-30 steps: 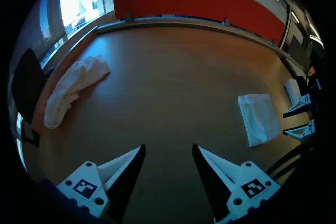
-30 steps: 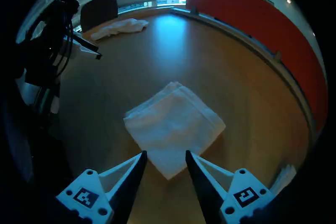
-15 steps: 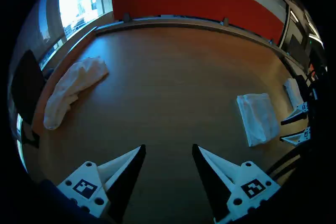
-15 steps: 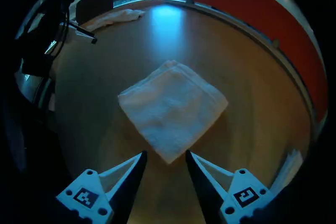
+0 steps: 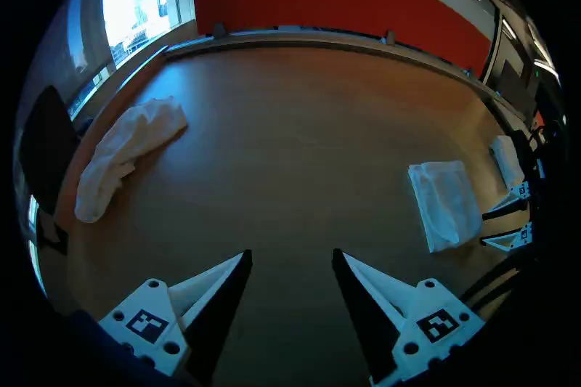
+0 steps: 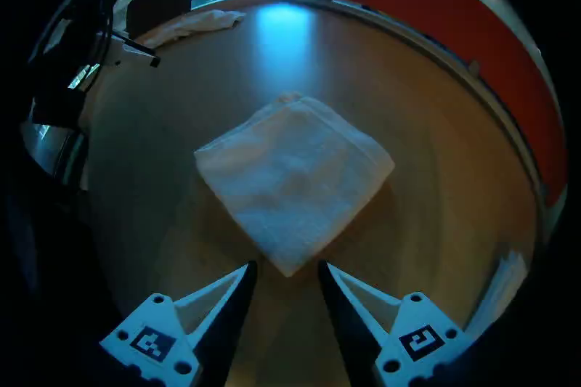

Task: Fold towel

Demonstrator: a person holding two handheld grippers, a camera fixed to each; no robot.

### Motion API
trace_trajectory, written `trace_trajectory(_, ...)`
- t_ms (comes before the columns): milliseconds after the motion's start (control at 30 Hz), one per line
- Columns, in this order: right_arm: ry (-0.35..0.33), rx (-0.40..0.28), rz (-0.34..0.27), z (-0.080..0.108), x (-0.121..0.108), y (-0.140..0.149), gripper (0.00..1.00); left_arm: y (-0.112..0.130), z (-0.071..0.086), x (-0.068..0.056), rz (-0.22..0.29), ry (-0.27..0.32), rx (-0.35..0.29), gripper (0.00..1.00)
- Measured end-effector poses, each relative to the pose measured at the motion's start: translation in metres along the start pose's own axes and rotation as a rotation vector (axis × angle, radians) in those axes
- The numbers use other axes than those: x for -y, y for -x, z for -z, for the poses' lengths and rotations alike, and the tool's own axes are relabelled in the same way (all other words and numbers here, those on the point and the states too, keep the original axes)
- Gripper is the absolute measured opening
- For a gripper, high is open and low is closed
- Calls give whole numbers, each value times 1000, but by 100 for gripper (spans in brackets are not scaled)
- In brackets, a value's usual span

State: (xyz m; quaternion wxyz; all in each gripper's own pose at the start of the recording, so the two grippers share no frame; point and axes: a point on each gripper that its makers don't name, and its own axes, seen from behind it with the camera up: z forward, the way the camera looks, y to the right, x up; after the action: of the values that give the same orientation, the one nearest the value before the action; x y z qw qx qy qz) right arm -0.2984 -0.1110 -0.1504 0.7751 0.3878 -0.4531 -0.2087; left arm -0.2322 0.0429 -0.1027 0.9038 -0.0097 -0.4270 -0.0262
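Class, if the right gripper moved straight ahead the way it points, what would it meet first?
Probably the folded towel: its near corner lies on the table just ahead of the open right gripper, though depth is unclear.

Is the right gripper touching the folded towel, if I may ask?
Apart. In the right gripper view the open right gripper straddles the near corner of the folded towel, with bare table between each finger and it.
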Motion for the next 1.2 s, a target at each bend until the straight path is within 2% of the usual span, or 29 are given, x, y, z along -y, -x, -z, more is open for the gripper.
trace_trajectory(133, 2, 1, -5, -3, 0, 1, 56, 0, 0, 0, -2, 0, -1, 81)
trace_trajectory(267, 6, 2, -7, -5, 0, 2, 54, 0, 1, 0, -3, 1, -2, 81)
trace_trajectory(500, 8, -3, -18, -5, 1, 3, 44, 0, 1, 0, -4, 0, -2, 81)
trace_trajectory(900, 12, -8, -28, -5, 2, 2, 8, 1, 1, 0, -6, 0, -2, 81)
trace_trajectory(1200, 40, -36, -18, 1, -5, -8, 5, 0, 1, -2, -6, 3, -5, 81)
